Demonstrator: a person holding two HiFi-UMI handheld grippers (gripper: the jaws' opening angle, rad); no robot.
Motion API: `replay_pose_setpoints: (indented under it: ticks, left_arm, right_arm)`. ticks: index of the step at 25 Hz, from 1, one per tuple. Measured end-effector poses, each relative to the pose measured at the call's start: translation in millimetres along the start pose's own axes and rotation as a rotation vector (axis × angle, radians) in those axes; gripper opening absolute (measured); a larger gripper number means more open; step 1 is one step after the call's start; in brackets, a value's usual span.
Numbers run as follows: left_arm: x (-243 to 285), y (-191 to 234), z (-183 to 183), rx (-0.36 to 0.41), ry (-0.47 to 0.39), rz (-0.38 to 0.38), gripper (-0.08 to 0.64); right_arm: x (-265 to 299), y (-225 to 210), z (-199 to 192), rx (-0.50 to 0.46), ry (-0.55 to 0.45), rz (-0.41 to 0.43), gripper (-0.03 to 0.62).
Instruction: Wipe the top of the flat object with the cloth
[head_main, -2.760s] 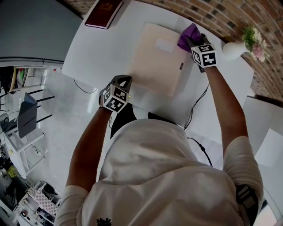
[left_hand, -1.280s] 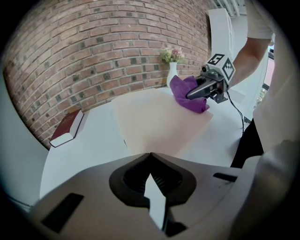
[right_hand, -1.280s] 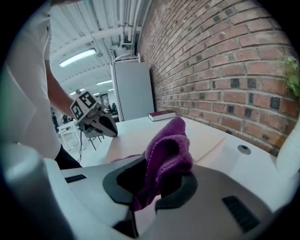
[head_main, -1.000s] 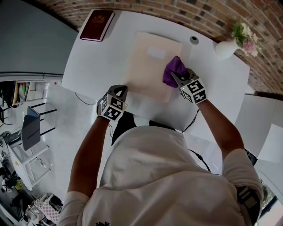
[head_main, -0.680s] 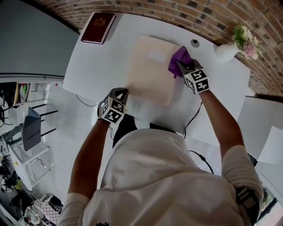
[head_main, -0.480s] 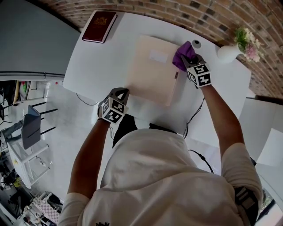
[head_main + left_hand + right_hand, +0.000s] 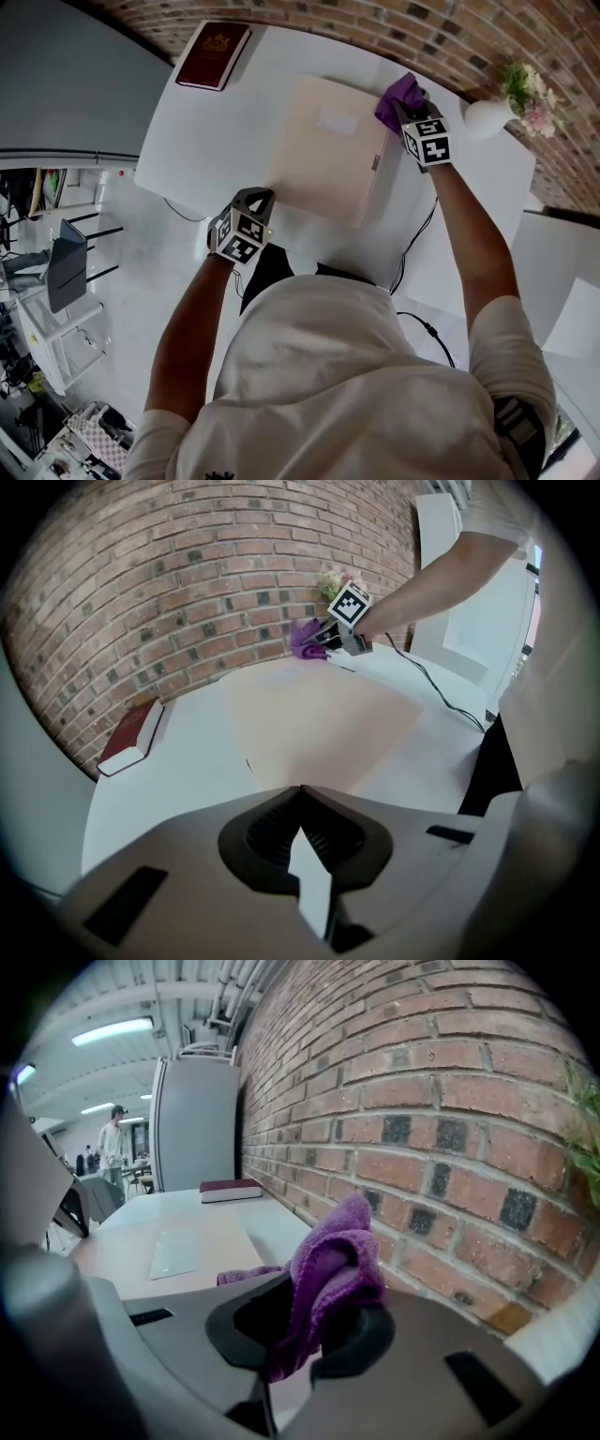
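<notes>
Right hand-held gripper (image 7: 407,99), clamping cloth (image 7: 397,91), moved from flat object (image 7: 323,155) middle to far corner; left hand-held gripper (image 7: 256,197) closed, empty.

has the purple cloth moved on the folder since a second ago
Yes. The purple cloth in the right gripper slid away from the person, from the beige folder's right-middle to its far right corner.

A red-brown brick wall (image 7: 450,28) runs behind the white bench (image 7: 206,122). Left of the bench are a plain grey wall (image 7: 66,84) and a glossy pale floor (image 7: 141,281) with a grey chair (image 7: 58,262) and white shelves (image 7: 47,328). Strip lights (image 7: 112,1030) glow on the ceiling above a tall grey cabinet (image 7: 192,1124).
</notes>
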State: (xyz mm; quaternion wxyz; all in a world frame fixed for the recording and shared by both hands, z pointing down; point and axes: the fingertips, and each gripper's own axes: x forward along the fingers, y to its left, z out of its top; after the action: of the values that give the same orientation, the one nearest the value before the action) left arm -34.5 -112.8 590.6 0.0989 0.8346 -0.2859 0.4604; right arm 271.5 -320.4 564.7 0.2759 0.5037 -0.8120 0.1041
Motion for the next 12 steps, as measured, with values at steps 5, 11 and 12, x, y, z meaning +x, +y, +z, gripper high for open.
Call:
replay_pose_setpoints:
  ticks: [5, 11, 12]
  left_arm:
    - [-1.0, 1.1, -0.3, -0.002, 0.007, 0.008, 0.025]
    - [-1.2, -0.9, -1.4, 0.004, 0.019, 0.011, 0.025]
    - [-1.1, -1.2, -1.6, 0.003, 0.021, 0.011, 0.025]
  right_arm:
    - [4.9, -19.7, 3.9, 0.016, 0.021, -0.059, 0.077]
    - [-12.1, -41.8, 11.3, 0.064, -0.004, -0.128, 0.077]
    - [-17.5, -44.3, 12.2, 0.082, -0.012, -0.135, 0.077]
